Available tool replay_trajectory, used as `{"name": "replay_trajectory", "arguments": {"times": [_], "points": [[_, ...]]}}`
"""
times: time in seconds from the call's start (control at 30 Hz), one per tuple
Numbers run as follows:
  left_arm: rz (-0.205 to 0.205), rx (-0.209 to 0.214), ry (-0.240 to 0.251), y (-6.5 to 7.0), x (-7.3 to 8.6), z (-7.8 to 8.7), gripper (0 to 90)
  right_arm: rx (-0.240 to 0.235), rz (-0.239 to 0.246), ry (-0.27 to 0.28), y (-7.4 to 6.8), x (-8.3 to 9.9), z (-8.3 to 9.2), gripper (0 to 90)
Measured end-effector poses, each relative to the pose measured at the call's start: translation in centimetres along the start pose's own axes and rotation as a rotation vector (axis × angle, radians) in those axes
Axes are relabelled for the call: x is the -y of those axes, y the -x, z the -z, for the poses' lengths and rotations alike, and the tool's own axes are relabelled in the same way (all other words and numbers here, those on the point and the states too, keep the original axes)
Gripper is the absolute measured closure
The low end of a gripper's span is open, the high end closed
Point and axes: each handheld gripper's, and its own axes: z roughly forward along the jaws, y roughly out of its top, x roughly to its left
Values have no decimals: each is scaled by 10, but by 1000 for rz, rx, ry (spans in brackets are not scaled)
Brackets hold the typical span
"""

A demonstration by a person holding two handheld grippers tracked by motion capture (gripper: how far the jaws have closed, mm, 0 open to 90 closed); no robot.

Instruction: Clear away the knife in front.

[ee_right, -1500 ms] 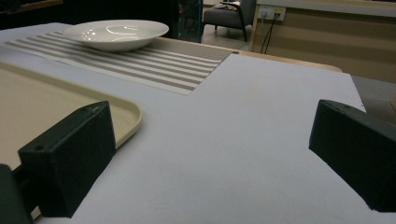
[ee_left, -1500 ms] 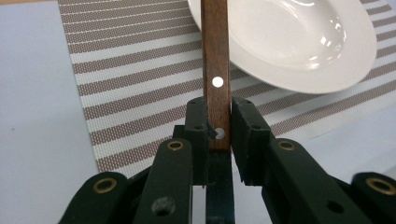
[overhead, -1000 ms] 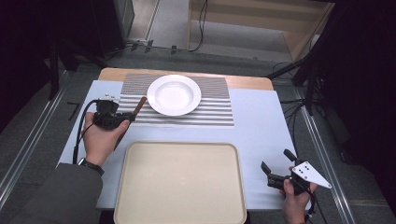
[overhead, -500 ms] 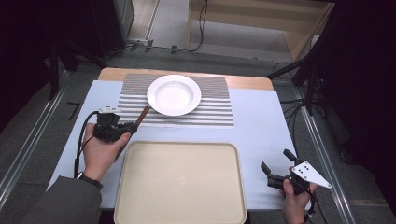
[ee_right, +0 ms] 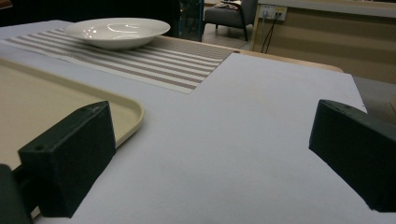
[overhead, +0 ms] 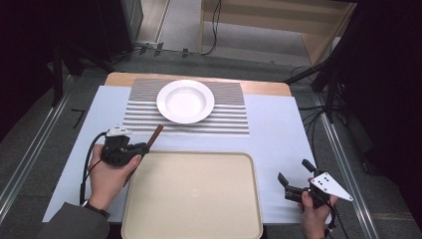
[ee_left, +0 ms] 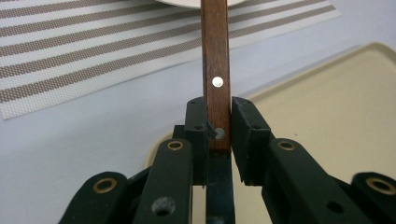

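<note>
A: From the high view, what's on the table?

B: A round white ceramic bowl (overhead: 185,101) sits on a brown-and-white striped placemat (overhead: 229,119), and a large beige plastic tray (overhead: 191,196) lies nearer the person. The left gripper (overhead: 142,147), just beside the tray's left corner, grips a slim brown wooden handle (overhead: 155,135) that points toward the placemat. The right gripper (overhead: 294,180) is off the tray's right edge, jaws spread with nothing between them.

A: And the left gripper view?

B: Both jaws press against the wooden handle's (ee_left: 215,70) sides near its end. Two metal rivets show on it, and it reaches up toward the bowl's rim. Its far end is out of frame.

A: The right gripper view?

B: The jaws stand wide apart above the pale blue table cover (ee_right: 261,140), with the tray's corner (ee_right: 126,114) at left and the bowl (ee_right: 116,31) beyond.
</note>
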Motion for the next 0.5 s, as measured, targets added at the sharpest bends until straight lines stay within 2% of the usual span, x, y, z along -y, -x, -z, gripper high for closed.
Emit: {"name": "replay_trajectory", "arguments": {"times": [0.1,0.5], "points": [[-1,9,-3,6,7,2,767,1,2,1,0,0,0,0],[12,24,-15,17,29,7,767,0,3,1,0,0,0,0]]}}
